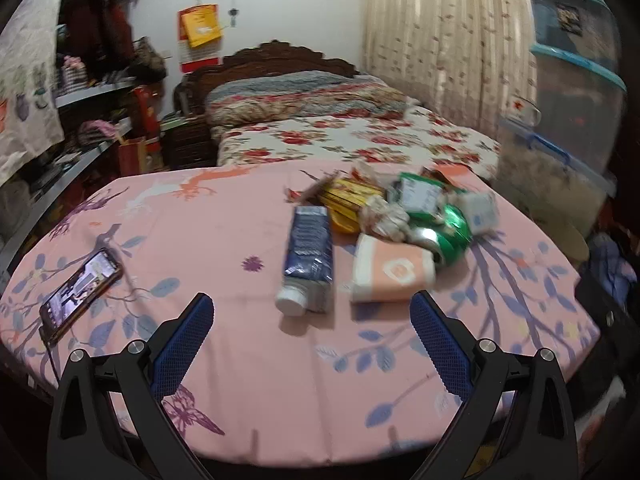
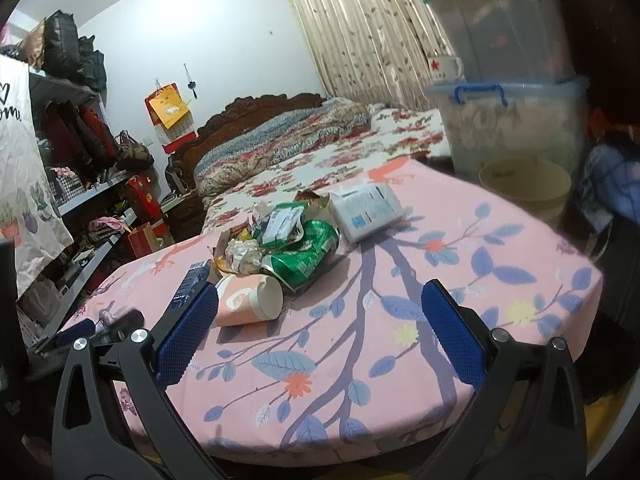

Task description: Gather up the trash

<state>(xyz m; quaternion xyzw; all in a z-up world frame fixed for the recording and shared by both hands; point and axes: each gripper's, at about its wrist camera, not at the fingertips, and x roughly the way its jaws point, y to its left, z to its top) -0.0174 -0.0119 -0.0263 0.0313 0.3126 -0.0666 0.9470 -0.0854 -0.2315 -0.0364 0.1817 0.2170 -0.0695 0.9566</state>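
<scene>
- Reaching toward the heap of trash is, we judge, the step in hand: nothing is gripped, and the pile lies on the pink floral tablecloth point(image 1: 224, 360) just right of centre in the left wrist view.
- We would take the nearest loose pieces first: the dark blue carton with a white cap point(image 1: 307, 258), lying flat at mid-frame, and the tipped pink-and-white paper cup point(image 1: 390, 274) just beside it on the right.
- We would close across the carton's narrow sides; the crushed green can point(image 1: 450, 230) behind the cup looks likely to roll or slip, so it wants a square grip.
- We leave alone the black smartphone point(image 1: 80, 290) at the left edge of the frame, well apart from the pile; it is not trash.
- We see the left gripper point(image 1: 312, 336) spread wide and pinching nothing, tilted down at the table, with the carton ahead of its gap.
- We see the right gripper point(image 2: 320, 332) spread wide and bare too, angled more shallowly; in its view the cup point(image 2: 248, 300) sits just past its left pad point(image 2: 188, 336), the can point(image 2: 306, 258) beyond.
- We note the white flat packet point(image 2: 366, 210) at the pile's far side, upper centre.
</scene>
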